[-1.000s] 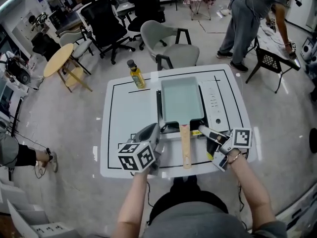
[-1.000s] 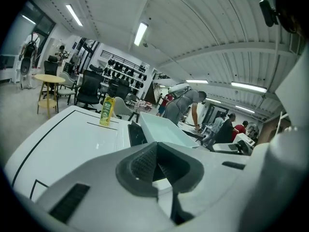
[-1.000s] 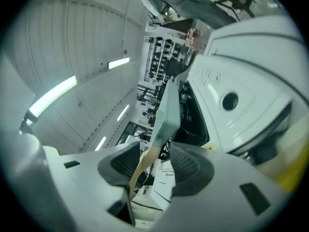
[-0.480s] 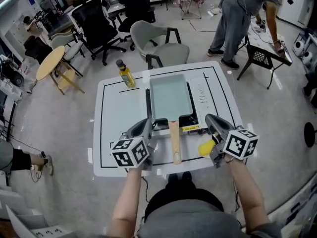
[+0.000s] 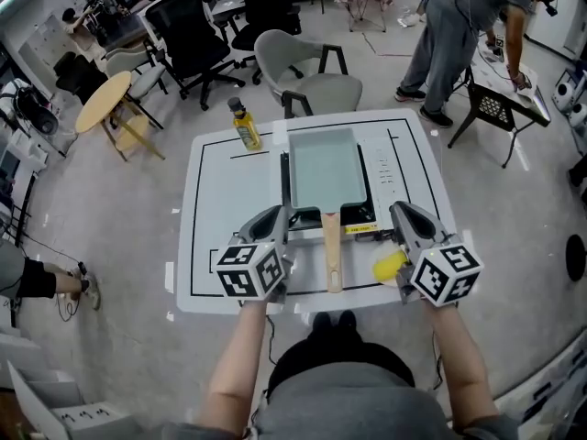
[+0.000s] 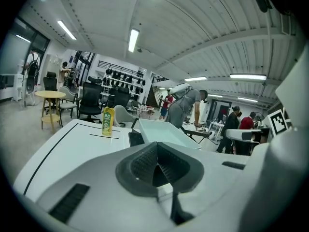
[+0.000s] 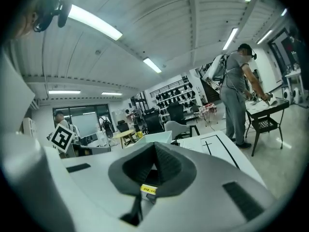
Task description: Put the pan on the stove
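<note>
A pale teal rectangular pan (image 5: 326, 168) rests on the black stove (image 5: 365, 213) in the middle of the white table (image 5: 220, 209). Its wooden handle (image 5: 331, 250) points toward me. The left gripper (image 5: 278, 218) hovers left of the handle, shut and empty. To the right of the handle, the right gripper (image 5: 400, 213) has just closed its jaws on nothing. In the left gripper view the shut gripper (image 6: 157, 161) faces the pan (image 6: 166, 132). The right gripper view shows the shut gripper (image 7: 155, 166) and the pan (image 7: 154, 137) beyond it.
A yellow bottle (image 5: 244, 126) stands at the table's far left, and shows again as the bottle (image 6: 107, 121). A grey chair (image 5: 307, 81) sits behind the far edge. A person (image 5: 459, 35) stands at back right. A round wooden table (image 5: 105, 104) is at the left.
The right gripper has rolled so that its marker cube faces up, has lifted a little, and its jaws have closed. The left gripper has barely moved. The pan has stayed on the stove.
</note>
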A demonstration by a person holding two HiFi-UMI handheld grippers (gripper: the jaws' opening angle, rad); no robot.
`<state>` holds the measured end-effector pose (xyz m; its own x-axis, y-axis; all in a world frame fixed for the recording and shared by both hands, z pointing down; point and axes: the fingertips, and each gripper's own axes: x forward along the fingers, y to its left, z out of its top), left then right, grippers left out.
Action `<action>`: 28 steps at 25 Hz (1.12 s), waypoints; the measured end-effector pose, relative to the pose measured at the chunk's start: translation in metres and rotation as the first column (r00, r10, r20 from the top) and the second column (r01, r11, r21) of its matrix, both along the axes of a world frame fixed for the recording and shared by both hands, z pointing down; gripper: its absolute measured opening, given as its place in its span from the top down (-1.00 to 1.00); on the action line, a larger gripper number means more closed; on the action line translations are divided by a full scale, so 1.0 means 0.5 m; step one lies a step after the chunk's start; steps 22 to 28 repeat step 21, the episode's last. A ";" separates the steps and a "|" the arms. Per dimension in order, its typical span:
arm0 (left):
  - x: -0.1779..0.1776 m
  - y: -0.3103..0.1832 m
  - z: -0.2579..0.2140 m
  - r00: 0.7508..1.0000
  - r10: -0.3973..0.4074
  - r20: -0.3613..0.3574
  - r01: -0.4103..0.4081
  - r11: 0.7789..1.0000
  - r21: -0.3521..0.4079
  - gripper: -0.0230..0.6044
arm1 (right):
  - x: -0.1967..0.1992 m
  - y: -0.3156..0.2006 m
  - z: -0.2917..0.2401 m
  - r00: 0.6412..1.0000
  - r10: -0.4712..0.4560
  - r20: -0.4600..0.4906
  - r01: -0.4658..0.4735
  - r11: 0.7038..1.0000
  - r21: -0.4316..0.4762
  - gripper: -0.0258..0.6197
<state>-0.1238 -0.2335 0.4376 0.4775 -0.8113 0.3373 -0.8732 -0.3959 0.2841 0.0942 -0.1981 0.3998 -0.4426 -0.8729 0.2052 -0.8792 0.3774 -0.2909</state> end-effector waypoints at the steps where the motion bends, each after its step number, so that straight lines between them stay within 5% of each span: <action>1: -0.001 0.000 -0.001 1.000 0.000 0.004 0.000 1.000 0.004 0.91 | -0.001 -0.001 0.000 1.000 0.001 -0.012 -0.001 1.000 0.008 0.91; 28: -0.024 0.003 -0.016 1.000 -0.010 0.006 0.010 1.000 0.021 0.91 | -0.011 -0.002 0.005 0.994 0.027 -0.109 -0.024 0.999 0.030 0.91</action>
